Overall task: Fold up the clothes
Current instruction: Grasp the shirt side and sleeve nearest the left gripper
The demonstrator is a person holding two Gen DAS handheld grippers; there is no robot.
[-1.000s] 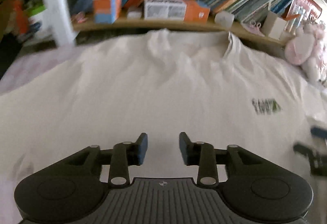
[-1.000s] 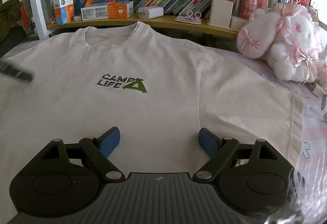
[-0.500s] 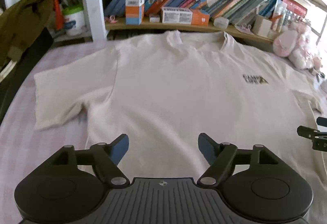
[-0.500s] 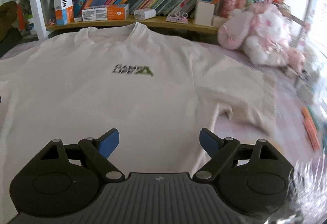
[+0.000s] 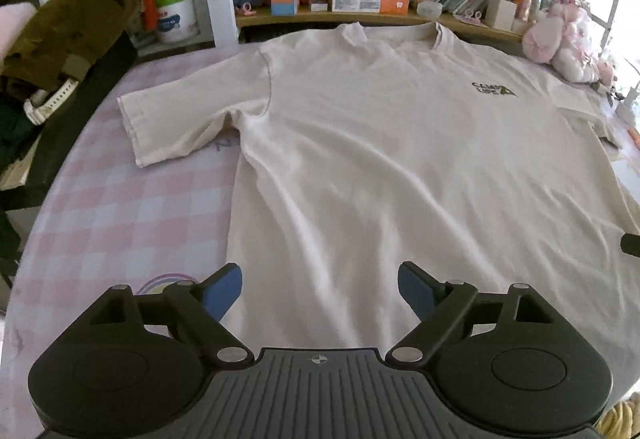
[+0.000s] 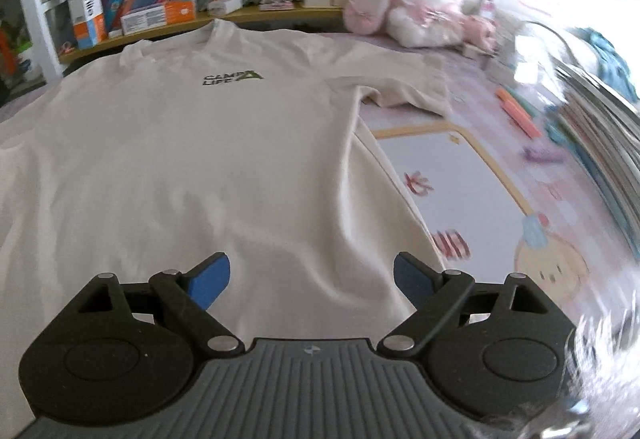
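Cream tee spread flat on the pink checked cover, both claws wide and holding nothing

The right side of the right wrist view is smeared with glare and blur, so the stuff past the pink plush toys (image 6: 420,11) is hard to make out, and the t-shirt (image 5: 380,159) hem is hidden behind both claws. The left gripper (image 5: 320,289) has just been opening and stands wide, nothing between its blue pads, hanging over the shirt's lower left edge. The right gripper (image 6: 312,279) has also just been opening, wide and gripping nothing, over the lower right edge. Bare checked cover (image 5: 132,215) lies open at lower left; the bookshelf (image 5: 360,15) hems in the collar at the top.
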